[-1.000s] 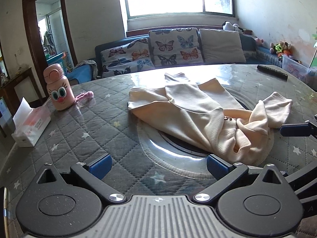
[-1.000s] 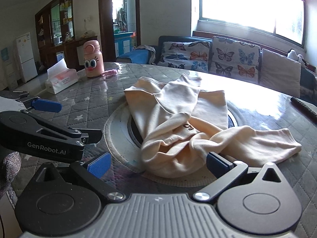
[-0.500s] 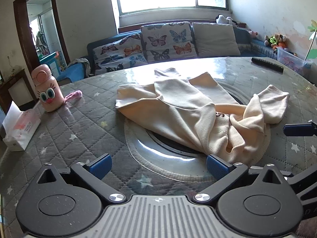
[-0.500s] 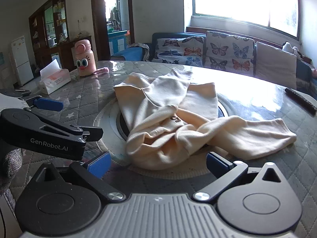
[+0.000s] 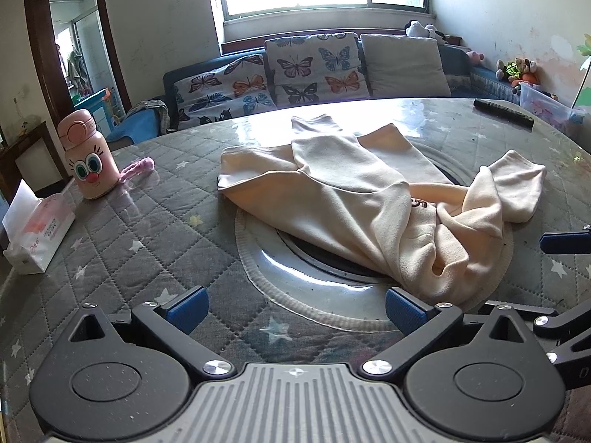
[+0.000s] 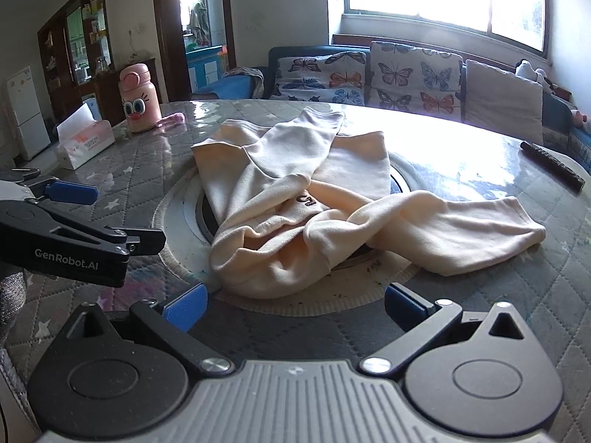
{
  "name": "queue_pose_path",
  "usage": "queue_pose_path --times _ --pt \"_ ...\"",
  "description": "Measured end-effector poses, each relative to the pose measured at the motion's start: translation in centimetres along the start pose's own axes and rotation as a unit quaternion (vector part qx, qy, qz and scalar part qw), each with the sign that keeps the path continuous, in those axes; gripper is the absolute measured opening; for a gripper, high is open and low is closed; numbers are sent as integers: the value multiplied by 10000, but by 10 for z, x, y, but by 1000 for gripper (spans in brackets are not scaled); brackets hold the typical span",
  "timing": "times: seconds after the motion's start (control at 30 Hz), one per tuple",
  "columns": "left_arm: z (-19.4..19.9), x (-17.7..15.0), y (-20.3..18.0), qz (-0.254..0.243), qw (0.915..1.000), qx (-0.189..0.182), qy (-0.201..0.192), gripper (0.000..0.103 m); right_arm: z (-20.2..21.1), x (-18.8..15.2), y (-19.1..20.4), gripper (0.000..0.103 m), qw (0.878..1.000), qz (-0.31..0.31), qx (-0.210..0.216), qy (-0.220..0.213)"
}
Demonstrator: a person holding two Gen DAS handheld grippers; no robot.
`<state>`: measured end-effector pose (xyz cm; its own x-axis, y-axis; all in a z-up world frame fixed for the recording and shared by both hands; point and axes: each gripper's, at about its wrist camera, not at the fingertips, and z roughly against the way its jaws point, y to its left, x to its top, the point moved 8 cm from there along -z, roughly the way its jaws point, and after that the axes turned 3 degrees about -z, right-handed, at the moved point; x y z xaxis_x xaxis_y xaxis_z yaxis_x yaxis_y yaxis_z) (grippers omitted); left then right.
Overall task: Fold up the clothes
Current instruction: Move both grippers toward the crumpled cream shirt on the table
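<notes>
A cream long-sleeved top [image 5: 354, 199] lies crumpled on the round table, over the glass turntable; it also shows in the right wrist view [image 6: 295, 199]. One sleeve lies across the body toward the far side, the other trails off to the right [image 6: 461, 232]. My left gripper [image 5: 295, 306] is open and empty, just short of the garment's near edge. My right gripper [image 6: 293, 304] is open and empty, close in front of the bunched collar end. The left gripper's body [image 6: 74, 247] shows at the left of the right wrist view.
A pink cartoon bottle [image 5: 88, 158] and a tissue box [image 5: 37, 229] stand at the table's left. A black remote [image 5: 504, 114] lies at the far right. A sofa with butterfly cushions [image 5: 314, 70] is behind the table. The grey quilted table cover [image 5: 147, 221] surrounds the turntable.
Both grippers have shifted slightly relative to the garment, which now sits nearer the middle of each view. Both stay open. The garment has not moved.
</notes>
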<state>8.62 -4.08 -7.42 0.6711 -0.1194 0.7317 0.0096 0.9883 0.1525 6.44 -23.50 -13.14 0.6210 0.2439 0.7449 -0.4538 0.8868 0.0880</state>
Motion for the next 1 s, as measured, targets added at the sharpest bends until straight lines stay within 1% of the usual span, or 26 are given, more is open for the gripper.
queue_pose_path --times 0.23,0.47,0.6,1.0 --pt "-8 7 -5 -196 9997 -122 40 103 1 6 -8 103 10000 -53 -3 13" --pt "-11 21 -4 -349 9992 -173 -62 103 -1 21 -15 103 9999 -95 -63 -65" --pt "-12 31 -2 -487 9983 -274 -158 103 -3 30 -20 103 9998 -149 -111 -116" --pt "-24 51 -15 -773 9955 -489 -236 102 -13 47 -31 103 9992 -247 -254 -209"
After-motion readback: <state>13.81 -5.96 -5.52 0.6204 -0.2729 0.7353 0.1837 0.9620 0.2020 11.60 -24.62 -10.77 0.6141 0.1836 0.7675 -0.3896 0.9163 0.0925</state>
